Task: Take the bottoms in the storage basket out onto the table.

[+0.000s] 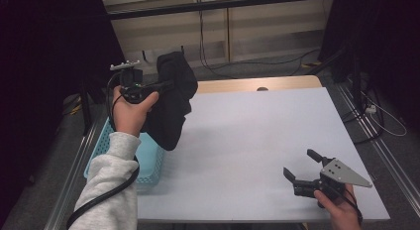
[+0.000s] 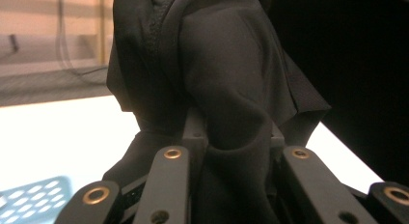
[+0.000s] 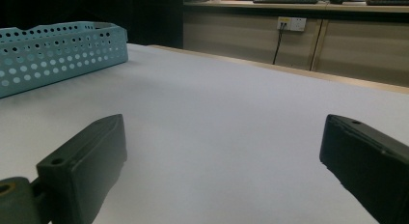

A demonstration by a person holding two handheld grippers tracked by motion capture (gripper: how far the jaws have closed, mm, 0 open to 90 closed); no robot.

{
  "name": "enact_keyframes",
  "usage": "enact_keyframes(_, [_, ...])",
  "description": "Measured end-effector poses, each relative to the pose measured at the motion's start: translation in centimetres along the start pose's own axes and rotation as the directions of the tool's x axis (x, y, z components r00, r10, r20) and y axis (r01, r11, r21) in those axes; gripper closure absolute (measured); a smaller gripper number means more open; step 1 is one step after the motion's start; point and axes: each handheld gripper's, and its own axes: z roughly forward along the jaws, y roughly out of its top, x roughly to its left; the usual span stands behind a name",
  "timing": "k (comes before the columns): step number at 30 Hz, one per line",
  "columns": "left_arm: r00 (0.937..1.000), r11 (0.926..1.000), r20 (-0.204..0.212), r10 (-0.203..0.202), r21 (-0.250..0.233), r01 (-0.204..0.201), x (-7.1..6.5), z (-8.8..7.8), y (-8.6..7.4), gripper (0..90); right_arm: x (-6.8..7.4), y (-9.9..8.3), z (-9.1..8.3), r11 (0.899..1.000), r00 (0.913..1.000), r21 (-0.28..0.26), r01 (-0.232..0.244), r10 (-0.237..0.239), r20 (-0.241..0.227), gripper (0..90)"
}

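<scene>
The left gripper (image 1: 166,85) is raised over the table's (image 1: 257,141) left edge, jaws clamped. The right gripper (image 1: 303,165) rests near the table's front right corner, jaws spread wide.

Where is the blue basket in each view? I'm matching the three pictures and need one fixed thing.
High view: the blue basket sits at the table's left edge, lower left, partly behind the sleeve and the black garment.
Left gripper view: bottom left corner, beside the jaws.
Right gripper view: upper left.
Shared landmark: the white tabletop.
</scene>
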Motion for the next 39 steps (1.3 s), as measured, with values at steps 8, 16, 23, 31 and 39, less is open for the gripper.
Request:
enact_keyframes(8, [0.9981,0.9987,0.051,0.035,0.036,-0.037,-1.7,2.6,-2.7,73.3,0.0,-0.1,0.0,1.000,1.0000,0.007,0.003,-0.003,-0.002,1.9])
enact_keyframes(16, [0.9897,0.9949,0.122,0.075,0.057,-0.083,-3.8,4.2,-5.3,73.1,0.0,-0.1,0.0,1.000,1.0000,0.010,0.003,-0.003,0.000,1.9])
enact_keyframes(23, [0.9768,0.9927,0.195,0.088,0.064,-0.102,-5.8,5.5,-7.4,72.9,0.1,-0.1,0.1,1.000,0.9999,0.012,0.010,-0.010,-0.004,1.9])
enact_keyframes(31, [0.9662,0.9872,0.243,0.087,0.109,-0.116,-7.0,7.7,-10.7,72.6,0.1,-0.1,0.2,1.000,0.9999,0.015,0.015,-0.015,-0.006,1.9])
enact_keyframes(39, [0.9555,0.9814,0.281,0.091,0.138,-0.134,-7.2,10.1,-14.0,68.5,0.2,-0.2,0.3,0.999,0.9997,0.024,0.022,-0.021,-0.014,1.9])
